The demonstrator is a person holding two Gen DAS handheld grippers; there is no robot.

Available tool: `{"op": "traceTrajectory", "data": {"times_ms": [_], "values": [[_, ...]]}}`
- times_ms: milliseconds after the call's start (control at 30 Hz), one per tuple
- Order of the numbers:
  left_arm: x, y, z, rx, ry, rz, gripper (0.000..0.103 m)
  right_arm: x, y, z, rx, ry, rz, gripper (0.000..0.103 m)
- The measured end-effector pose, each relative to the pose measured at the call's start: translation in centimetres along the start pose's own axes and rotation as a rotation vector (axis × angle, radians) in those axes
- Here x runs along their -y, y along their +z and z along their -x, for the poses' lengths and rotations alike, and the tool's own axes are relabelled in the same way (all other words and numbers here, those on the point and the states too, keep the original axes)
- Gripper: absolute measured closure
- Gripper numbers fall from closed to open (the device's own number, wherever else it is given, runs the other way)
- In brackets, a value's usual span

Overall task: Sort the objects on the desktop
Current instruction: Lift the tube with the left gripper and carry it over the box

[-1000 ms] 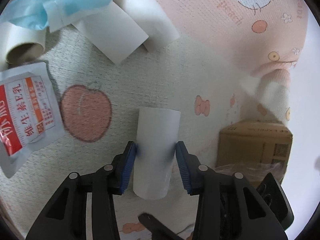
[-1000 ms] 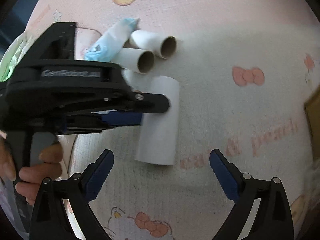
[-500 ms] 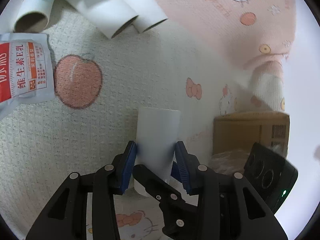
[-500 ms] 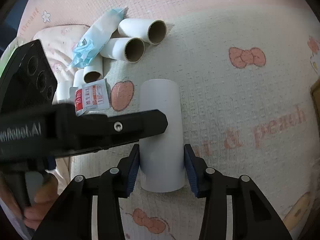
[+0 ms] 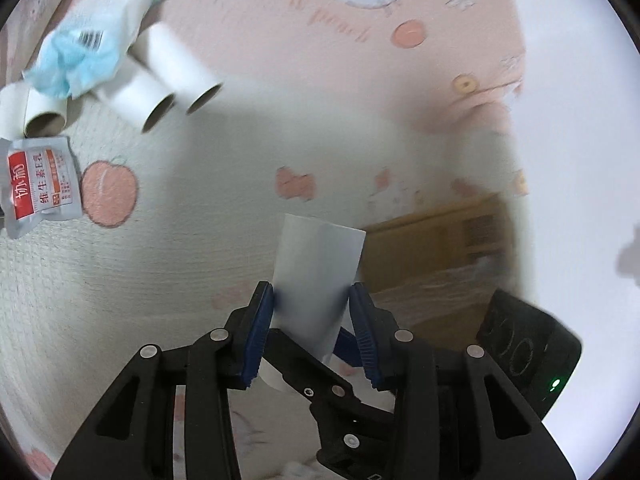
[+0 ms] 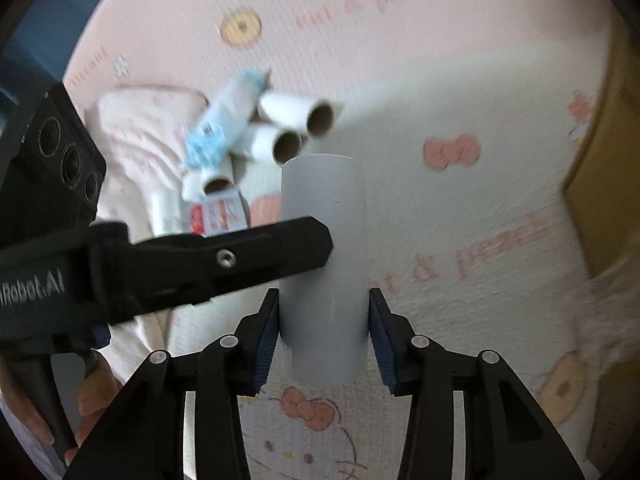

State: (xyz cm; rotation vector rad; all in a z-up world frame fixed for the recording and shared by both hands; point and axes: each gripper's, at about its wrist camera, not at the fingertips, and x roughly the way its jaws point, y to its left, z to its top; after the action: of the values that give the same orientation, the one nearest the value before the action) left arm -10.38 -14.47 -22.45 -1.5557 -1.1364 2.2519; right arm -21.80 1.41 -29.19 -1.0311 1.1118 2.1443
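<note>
One white tube (image 6: 323, 264) is held by both grippers at once, clear of the pink printed cloth (image 6: 460, 80). The right gripper (image 6: 323, 338) is clamped on the tube's near end, blue pads flat against both sides. The left gripper (image 5: 311, 332) is also closed on it, pads pressed to the flanks; in the right wrist view its black finger is seen crossing the tube from the left, further up than the right gripper's pads.

Loose tubes (image 5: 158, 80) are noted in a heap at the far left of the cloth, partly under a blue-and-white wrapper (image 5: 86, 44), with a red-and-white sachet (image 5: 42, 184) just beside them. A cardboard box (image 5: 436, 248) is seen to the right, near the cloth's edge.

Step judged: a hand-over or joint carry of the tube toward its sorting place; the destination cannot be told.

Handling advice: thin card is likely to be crushed, so squeeze should be kept light. Only one grip should be released, and only once the other is confirmed firm. Twisting between the two grips is to be avoided. Motion blur is present; slower travel is advised.
</note>
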Motion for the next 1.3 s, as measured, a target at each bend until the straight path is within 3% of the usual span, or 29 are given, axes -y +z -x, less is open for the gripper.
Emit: {"op": "traceTrajectory", "data": {"times_ms": [367, 533, 733, 867, 1000, 1300], "values": [[10.8, -2.3, 5.5, 0.109, -0.001, -0.229, 0.06, -1.0, -0.1, 11.9, 0.229, -0.045, 0.042, 0.063], [15.0, -3.1, 6.4, 0.136, -0.032, -0.301, 0.06, 0.0, -0.5, 17.2, 0.324, -0.035, 0.028, 0.063], [20.1, -3.7, 5.9, 0.142, -0.056, -0.396, 0.06, 1.0, -0.4, 21.7, 0.402, -0.081, 0.037, 0.062], [23.5, -4.1, 4.7, 0.163, -0.042, -0.485, 0.06, 3.1, 0.0, 24.0, 0.416, -0.086, 0.034, 0.062], [25.5, -3.4, 3.2, 0.164, -0.077, -0.492, 0.06, 5.2, 1.3, 25.9, 0.423, -0.096, 0.042, 0.063], [28.6, -0.5, -4.3, 0.009, -0.091, -0.455, 0.061, 11.4, 4.4, 27.0, 0.336, -0.162, -0.012, 0.062]]}}
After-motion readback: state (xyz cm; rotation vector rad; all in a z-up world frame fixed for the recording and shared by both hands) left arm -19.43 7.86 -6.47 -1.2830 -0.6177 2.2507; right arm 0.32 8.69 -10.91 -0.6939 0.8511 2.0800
